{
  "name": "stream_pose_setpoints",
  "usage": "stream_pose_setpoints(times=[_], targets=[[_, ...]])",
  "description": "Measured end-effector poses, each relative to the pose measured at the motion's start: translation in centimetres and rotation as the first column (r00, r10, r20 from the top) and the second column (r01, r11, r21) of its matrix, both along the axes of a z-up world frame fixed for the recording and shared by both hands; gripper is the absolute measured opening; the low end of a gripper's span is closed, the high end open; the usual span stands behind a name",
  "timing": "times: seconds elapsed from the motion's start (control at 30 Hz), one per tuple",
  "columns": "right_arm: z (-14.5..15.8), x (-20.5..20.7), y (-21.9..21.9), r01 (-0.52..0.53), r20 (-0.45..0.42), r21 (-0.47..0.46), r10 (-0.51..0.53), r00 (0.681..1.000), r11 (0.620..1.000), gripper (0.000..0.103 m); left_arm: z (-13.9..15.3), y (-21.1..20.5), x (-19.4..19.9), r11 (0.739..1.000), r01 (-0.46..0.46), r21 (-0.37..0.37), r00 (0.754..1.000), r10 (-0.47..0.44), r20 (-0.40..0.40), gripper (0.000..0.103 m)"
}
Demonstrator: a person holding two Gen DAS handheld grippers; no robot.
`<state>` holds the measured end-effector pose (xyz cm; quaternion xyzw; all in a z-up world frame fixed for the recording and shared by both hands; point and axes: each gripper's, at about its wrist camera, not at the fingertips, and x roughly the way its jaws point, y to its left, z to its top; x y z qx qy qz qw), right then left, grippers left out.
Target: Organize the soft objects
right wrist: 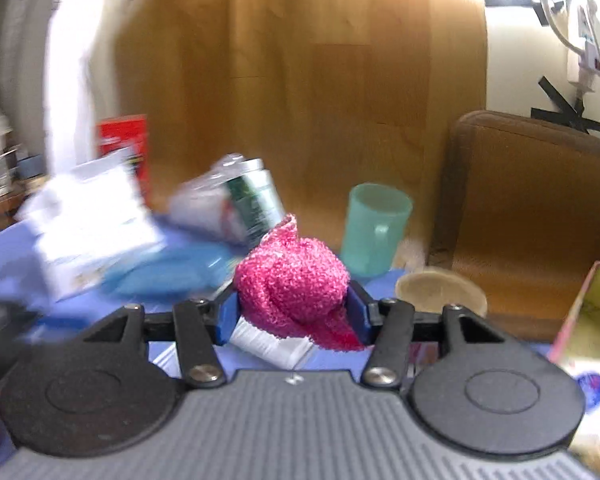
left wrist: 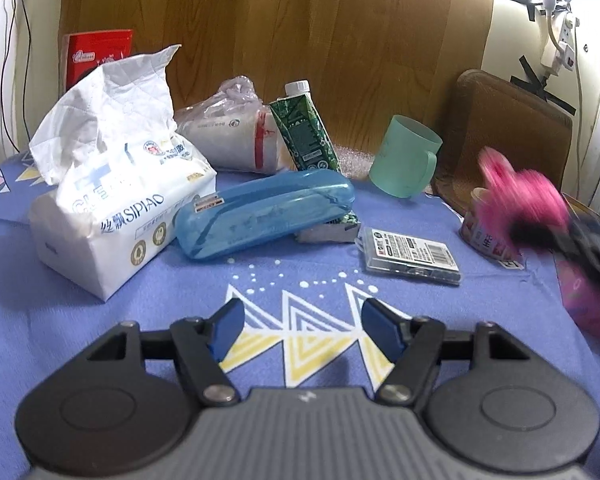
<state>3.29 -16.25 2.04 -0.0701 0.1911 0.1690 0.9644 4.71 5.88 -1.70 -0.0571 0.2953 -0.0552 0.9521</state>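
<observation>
right gripper (right wrist: 292, 316) clamping nubbly pink cloth (right wrist: 296, 276), bunched, lifted over blue counter (left wrist: 140, 320) | left gripper (left wrist: 300, 328) hovering half-open, empty | crinkly tissue pack (left wrist: 112, 208) lying left, beside glossy oblong blue case (left wrist: 260, 212)

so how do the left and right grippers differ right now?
The left gripper stands open with nothing between its blue pads, only the purple patterned cloth beneath. The right gripper is shut on a fuzzy pink knitted cloth, with something ribbed and white below it. The left wrist view is sharp; the right wrist view is smeared with motion blur. Both share black linkage arms and blue pads.
</observation>
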Motion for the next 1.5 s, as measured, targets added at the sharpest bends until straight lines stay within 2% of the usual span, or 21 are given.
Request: stream_pose_setpoints(times=[0.13,0.3,0.33,0.4,0.5,0.87,1.5], targets=[[-2.3,-5.1,-0.7,-0.075,-0.114,-0.017,0.073,0.991,0.997,0.058,-0.2,0.0,0.3,1.000,0.007,-0.006,1.000,-0.007,-0.027,0.072],[-5.2,-6.0,0.4,-0.096,-0.181,-0.049,0.086,0.980,0.994,0.064,-0.2,-0.3,0.2,1.000,0.002,0.025,1.000,-0.001,-0.032,0.077],[-5.2,-6.0,0.4,-0.091,-0.174,-0.056,0.080,0.981,0.994,0.071,-0.2,-0.4,0.1,1.000,0.002,0.028,1.000,-0.001,-0.028,0.079],[-5.1,-6.1,0.4,-0.093,-0.171,-0.050,0.083,0.982,0.994,0.081,-0.1,-0.3,0.0,1.000,-0.002,0.027,1.000,0.003,-0.019,0.091],[-5.3,-5.8,0.1,-0.092,-0.181,-0.024,0.086,0.980,0.995,0.086,-0.1,-0.1,0.1,1.000,-0.002,0.018,1.000,0.002,-0.016,0.092],[-5.6,-5.4,-0.4,-0.094,-0.220,0.026,0.098,0.970,0.995,0.087,-0.2,-0.1,0.3,1.000,0.006,0.002,1.000,-0.006,-0.027,0.092],[-5.6,-5.3,-0.9,-0.066,-0.214,0.053,0.076,0.974,0.996,0.087,0.0,0.0,0.0,1.000,0.026,-0.013,1.000,-0.026,-0.011,0.095]])
